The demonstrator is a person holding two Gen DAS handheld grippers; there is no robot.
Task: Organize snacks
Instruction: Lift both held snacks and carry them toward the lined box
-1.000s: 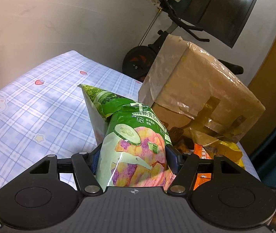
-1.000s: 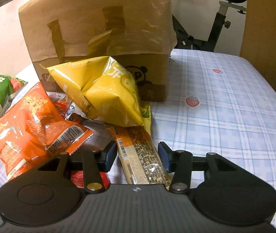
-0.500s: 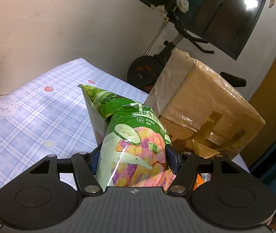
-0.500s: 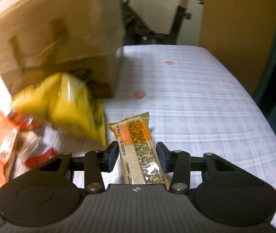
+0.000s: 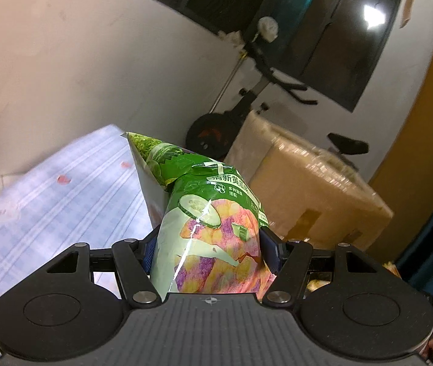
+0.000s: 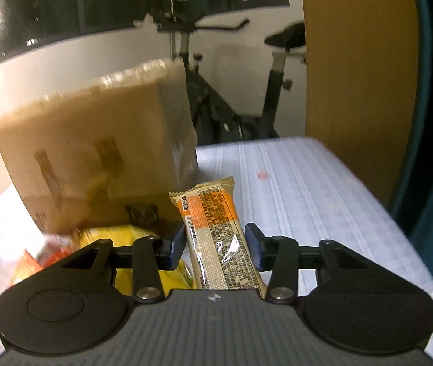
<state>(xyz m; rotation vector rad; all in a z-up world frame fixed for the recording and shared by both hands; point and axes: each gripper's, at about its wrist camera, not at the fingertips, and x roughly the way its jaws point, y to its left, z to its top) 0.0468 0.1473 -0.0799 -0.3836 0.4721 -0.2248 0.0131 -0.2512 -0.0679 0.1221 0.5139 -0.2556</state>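
My left gripper is shut on a green chip bag with a cucumber picture and holds it up above the blue checked tablecloth. My right gripper is shut on a long orange and beige snack bar, lifted off the table. A yellow bag and orange packets lie below and left of the right gripper. The taped cardboard box stands behind them; it also shows in the left wrist view.
An exercise bike stands behind the table by the white wall. An orange-brown panel rises at the right. The tablecloth stretches to the right of the box, with its edge at the far right.
Both grippers have risen with their loads. The snack bar came up out of the pile, and the yellow bag has dropped low in the right view. The left view now shows more wall.
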